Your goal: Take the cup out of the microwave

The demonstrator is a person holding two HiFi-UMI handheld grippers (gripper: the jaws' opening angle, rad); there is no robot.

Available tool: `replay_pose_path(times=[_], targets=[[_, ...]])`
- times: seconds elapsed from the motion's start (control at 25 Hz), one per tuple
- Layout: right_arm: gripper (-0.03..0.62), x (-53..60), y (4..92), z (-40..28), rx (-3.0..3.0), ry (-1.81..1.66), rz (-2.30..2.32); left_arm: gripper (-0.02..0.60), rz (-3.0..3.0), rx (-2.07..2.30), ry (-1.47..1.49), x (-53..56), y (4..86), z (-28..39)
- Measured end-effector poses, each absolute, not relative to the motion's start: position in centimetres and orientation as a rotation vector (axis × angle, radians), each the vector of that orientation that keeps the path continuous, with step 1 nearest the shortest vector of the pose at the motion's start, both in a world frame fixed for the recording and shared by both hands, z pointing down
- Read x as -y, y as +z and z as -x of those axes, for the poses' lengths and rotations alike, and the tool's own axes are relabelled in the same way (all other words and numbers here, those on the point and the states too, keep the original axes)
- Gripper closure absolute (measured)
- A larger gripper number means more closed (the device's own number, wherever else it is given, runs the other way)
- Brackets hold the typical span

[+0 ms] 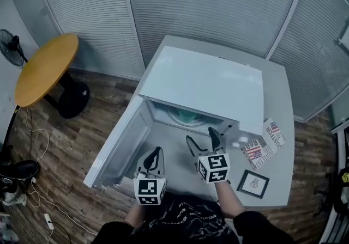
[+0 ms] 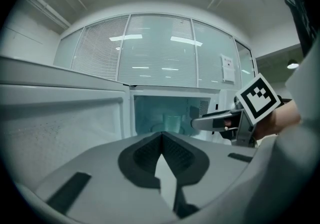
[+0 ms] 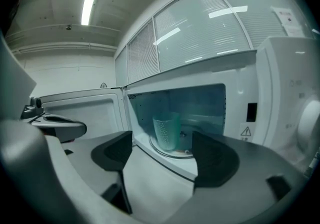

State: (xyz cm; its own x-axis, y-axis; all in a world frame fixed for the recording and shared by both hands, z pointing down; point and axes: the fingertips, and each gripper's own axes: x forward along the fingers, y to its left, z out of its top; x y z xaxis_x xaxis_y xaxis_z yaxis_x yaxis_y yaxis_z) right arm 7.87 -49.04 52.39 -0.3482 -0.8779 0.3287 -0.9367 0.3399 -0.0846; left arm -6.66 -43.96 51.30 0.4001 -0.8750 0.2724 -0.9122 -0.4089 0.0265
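Observation:
A white microwave (image 1: 207, 82) stands on a grey table (image 1: 281, 90) with its door (image 1: 117, 145) swung open to the left. Inside, a translucent teal cup (image 3: 166, 130) stands upright on the glass turntable (image 3: 175, 152); the left gripper view shows the same cup (image 2: 172, 122) deep in the cavity. My right gripper (image 3: 162, 153) is open just in front of the cavity mouth, with the cup beyond its pads and nothing between them. In the head view the right gripper (image 1: 203, 139) is at the opening. My left gripper (image 2: 161, 140) is shut and empty, held by the open door (image 2: 60, 123).
A flag-print packet (image 1: 264, 145) and a small framed picture (image 1: 253, 183) lie on the table to the right of the microwave. On the wooden floor at the left stand a round yellow table (image 1: 46, 66) and a fan (image 1: 11, 44), with cables and shoes nearby.

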Motion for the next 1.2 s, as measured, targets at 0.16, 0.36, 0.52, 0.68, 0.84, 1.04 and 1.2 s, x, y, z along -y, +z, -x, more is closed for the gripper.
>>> replay_pose_path(times=[0.16, 0.36, 0.52, 0.68, 0.84, 1.04, 1.2], targets=[[0.224, 50.1, 52.7, -7.9, 2.351, 0.369, -1.674, 0.575, -2.491, 1.582, 0.338, 44.4, 51.6, 6.8], [0.210, 51.5, 52.9, -7.1, 2.341, 0.353, -1.677, 0.575, -2.503, 1.551, 0.340, 44.6, 51.7, 7.0], [0.200, 52.9, 53.0, -6.5, 2.336, 0.363, -1.690, 0.575, -2.500, 1.534, 0.351, 44.8, 52.2, 7.7], [0.195, 54.2, 53.4, -6.3, 2.318, 0.376, -1.704, 0.575, -2.507, 1.521, 0.354, 45.1, 52.4, 8.0], [0.195, 55.4, 53.9, -6.2, 2.300, 0.373, -1.709, 0.575, -2.507, 1.495, 0.360, 45.3, 52.5, 8.1], [0.195, 56.7, 54.6, -6.0, 2.286, 0.364, -1.700, 0.575, -2.517, 1.457, 0.357, 45.7, 52.7, 7.9], [0.189, 57.7, 54.9, -5.5, 2.283, 0.359, -1.692, 0.575, -2.519, 1.438, 0.359, 45.9, 52.9, 8.0]])
